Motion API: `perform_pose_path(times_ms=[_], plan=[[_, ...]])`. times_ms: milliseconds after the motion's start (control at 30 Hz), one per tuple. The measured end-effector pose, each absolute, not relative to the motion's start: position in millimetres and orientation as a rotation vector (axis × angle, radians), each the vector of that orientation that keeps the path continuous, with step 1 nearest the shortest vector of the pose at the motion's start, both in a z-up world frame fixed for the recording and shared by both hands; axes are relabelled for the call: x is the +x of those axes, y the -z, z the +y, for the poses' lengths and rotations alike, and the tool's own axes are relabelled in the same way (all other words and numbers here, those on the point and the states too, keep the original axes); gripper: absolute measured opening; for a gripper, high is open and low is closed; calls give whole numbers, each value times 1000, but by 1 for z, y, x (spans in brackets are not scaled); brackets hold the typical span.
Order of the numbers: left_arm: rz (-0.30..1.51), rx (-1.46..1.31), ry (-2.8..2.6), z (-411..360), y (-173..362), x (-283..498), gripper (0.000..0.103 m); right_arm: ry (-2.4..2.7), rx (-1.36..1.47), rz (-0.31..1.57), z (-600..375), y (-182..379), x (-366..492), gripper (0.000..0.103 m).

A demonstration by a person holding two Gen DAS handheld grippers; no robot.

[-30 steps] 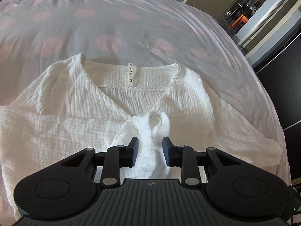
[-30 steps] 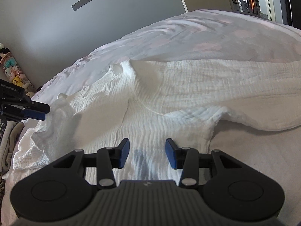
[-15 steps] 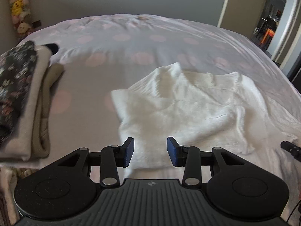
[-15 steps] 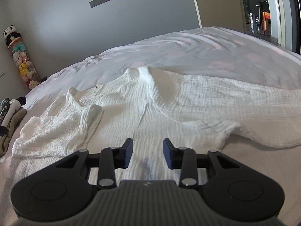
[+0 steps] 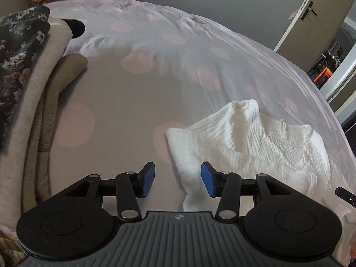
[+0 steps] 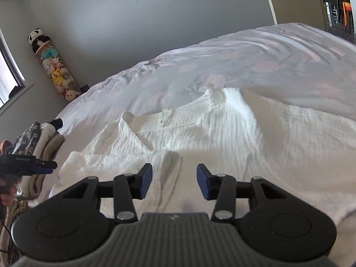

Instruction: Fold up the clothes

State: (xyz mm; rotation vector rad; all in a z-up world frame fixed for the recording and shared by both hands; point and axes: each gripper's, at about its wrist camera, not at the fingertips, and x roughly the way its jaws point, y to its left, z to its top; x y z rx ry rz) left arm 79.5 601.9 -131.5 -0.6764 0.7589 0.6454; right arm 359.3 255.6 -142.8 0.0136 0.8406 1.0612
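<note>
A white crinkled blouse (image 6: 200,133) lies spread on the bed, collar and label away from me, one sleeve folded over its body. In the left wrist view the same blouse (image 5: 255,142) sits right of centre, its folded sleeve edge running down between the fingers. My left gripper (image 5: 177,179) hovers open above that edge with nothing in it. My right gripper (image 6: 174,181) is open above the blouse's lower middle, empty. The left gripper (image 6: 47,166) also shows at the left edge of the right wrist view, held by a hand.
A stack of folded clothes (image 5: 24,84), floral on top and beige below, lies at the left on the spotted duvet (image 5: 155,71). An open door (image 5: 311,15) stands at the right. A tube of plush toys (image 6: 55,71) stands against the grey wall.
My left gripper has swung left from the blouse's front to its folded sleeve edge and opened wider. The right gripper has pulled back and risen, jaws a little wider.
</note>
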Motion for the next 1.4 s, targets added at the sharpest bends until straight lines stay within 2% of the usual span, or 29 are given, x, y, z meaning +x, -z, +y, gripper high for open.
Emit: perform_pose_path(times_ms=[133,233,267,300,333,367,400,567,733,800,833,900,967,1167,1267,1400], plan=[[749,-741,-655,620,154,92,44,-1072,56,899,293,148,375,48],[697,-751,-656,629,163,94,44,-1075,87,949,316,155,385,44],[677,-757,-653,630,164,94,44,-1077,101,972,320,160,385,40],[662,-763,-643,632,164,94,42,-1079,112,989,322,163,385,28],[665,-749,-630,632,164,95,25,-1082,124,1004,324,166,385,19],[668,-736,-617,632,163,96,11,-1079,116,980,324,165,383,5],[674,-707,-607,630,162,97,2,-1076,108,953,324,163,382,6],[581,-600,-624,623,142,95,1,-1071,27,777,329,147,375,3],[633,-567,-666,626,150,110,1,-1028,-25,782,342,158,381,3],[641,-577,-690,627,154,111,5,-1007,-43,794,347,164,384,4],[633,-588,-705,627,155,109,13,-1001,-40,800,346,165,385,5],[601,-608,-728,626,152,99,22,-984,-27,795,338,163,385,17],[602,-591,-751,617,145,87,22,-966,-15,779,327,158,383,28],[637,-510,-740,571,127,45,22,-979,13,800,299,154,357,28],[668,-503,-719,545,123,28,25,-986,27,811,285,152,344,37],[721,-538,-668,514,127,15,44,-996,46,825,266,150,327,39]])
